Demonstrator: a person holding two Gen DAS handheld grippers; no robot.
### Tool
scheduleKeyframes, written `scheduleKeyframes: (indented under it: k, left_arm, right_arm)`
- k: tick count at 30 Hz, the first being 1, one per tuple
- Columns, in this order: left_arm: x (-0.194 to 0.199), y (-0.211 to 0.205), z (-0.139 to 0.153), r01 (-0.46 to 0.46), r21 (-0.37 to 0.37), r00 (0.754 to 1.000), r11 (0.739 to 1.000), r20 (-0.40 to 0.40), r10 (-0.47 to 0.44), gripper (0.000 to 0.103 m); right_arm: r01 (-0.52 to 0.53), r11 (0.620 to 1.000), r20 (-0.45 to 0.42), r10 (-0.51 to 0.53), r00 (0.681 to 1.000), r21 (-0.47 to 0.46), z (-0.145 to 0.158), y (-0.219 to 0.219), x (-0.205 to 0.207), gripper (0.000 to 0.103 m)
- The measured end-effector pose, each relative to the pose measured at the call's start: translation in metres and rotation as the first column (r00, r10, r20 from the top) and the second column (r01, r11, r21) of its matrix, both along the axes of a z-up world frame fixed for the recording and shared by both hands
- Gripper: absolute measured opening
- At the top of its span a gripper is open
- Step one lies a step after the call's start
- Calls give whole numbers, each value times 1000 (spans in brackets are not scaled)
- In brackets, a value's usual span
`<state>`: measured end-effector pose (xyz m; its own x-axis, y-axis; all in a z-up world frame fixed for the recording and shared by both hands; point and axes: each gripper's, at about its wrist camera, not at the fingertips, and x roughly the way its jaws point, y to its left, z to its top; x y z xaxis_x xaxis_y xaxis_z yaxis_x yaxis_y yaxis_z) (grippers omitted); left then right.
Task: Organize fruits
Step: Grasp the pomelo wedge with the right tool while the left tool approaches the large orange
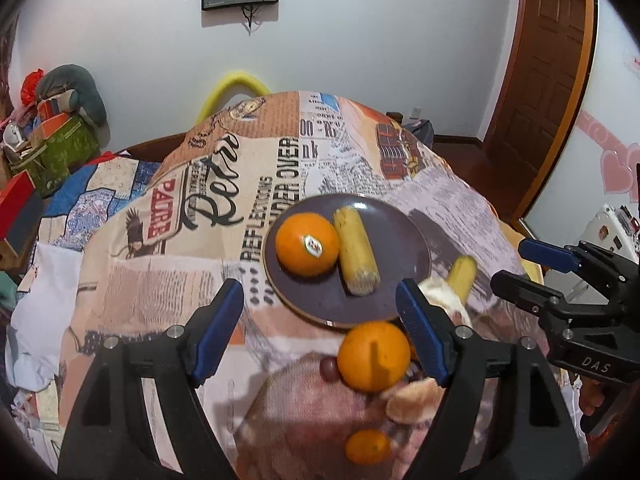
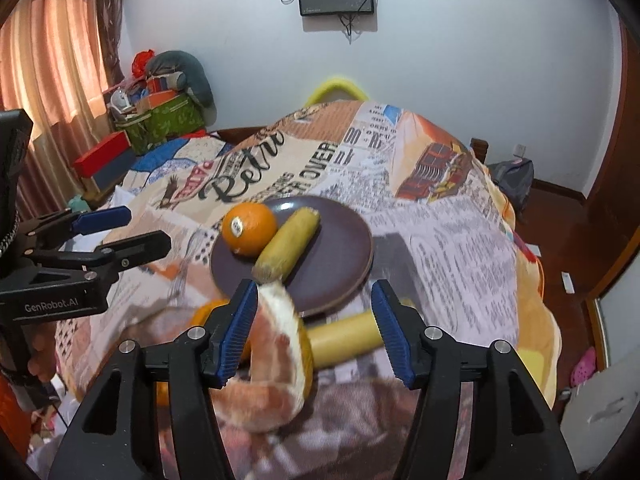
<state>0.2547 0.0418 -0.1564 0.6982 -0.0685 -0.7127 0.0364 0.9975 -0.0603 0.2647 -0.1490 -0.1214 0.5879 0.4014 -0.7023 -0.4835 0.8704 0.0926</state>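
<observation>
A dark round plate (image 1: 400, 248) (image 2: 340, 256) lies on the printed cloth and holds a stickered orange (image 1: 307, 244) (image 2: 249, 228) and a yellow corn cob (image 1: 356, 250) (image 2: 288, 242). My left gripper (image 1: 320, 332) (image 2: 146, 226) is open above the cloth. Below it, near its right finger, a second orange (image 1: 374, 356) rests untouched. My right gripper (image 2: 316, 332) (image 1: 512, 264) is open too. A pinkish citrus wedge (image 2: 276, 352) (image 1: 412, 400) lies between its fingers, close to the left pad and well apart from the right one. A pale yellow cob-like piece (image 2: 344, 340) (image 1: 462, 276) lies just in front of the plate.
A small orange (image 1: 368, 446) and a grape (image 1: 329, 368) lie on the cloth near me. The cloth-covered table (image 2: 440, 232) drops off at the right to a wooden floor. Boxes and a green bag (image 2: 168, 120) are stacked at the back left. A person's hand (image 2: 40, 360) holds the left gripper.
</observation>
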Motion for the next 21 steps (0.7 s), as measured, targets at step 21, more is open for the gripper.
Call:
scheduleKeyframes:
  k: [21]
  left_arm:
    - [-10, 12, -55, -28, -36, 990, 999, -139, 23, 79]
  right_arm:
    - [-36, 999, -183, 32, 983, -21, -66, 21, -7, 56]
